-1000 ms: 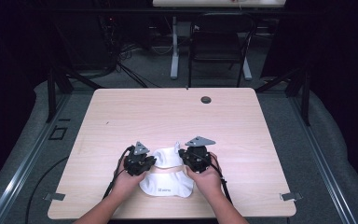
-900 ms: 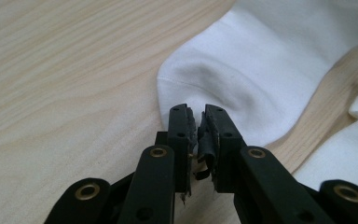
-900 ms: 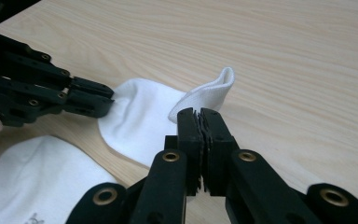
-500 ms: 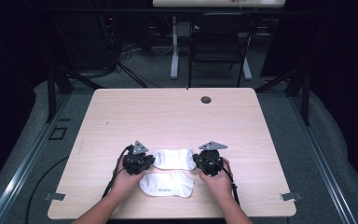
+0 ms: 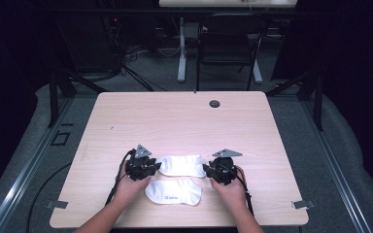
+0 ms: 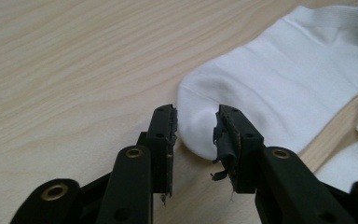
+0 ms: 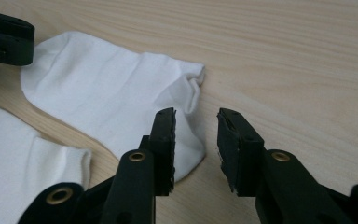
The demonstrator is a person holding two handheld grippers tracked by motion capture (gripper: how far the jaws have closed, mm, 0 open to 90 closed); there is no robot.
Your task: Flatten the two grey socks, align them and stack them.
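Two white ankle socks lie flat near the table's front edge. The upper sock (image 5: 182, 165) stretches between my grippers, and the lower sock (image 5: 174, 191) lies just in front of it. My left gripper (image 5: 156, 166) is at the upper sock's left end. Its jaws have just been opening, and the sock's rounded end (image 6: 284, 93) lies loose between the tips of that gripper (image 6: 195, 130). My right gripper (image 5: 207, 169) is at the right end, and its jaws have also just been opening. In the right gripper view the gap of that gripper (image 7: 196, 128) is over bare wood, with the sock (image 7: 107, 98) beside one jaw.
The light wooden table (image 5: 184, 121) has a round cable hole (image 5: 214, 103) near its far edge. A dark chair (image 5: 228, 43) and desk legs stand beyond it. The lower sock's edge (image 7: 18, 158) and the left gripper (image 7: 4, 37) show in the right gripper view.
The right gripper moved right and down, pulling the bunched upper sock out flat on the table. Both grippers then opened and let go of its ends.
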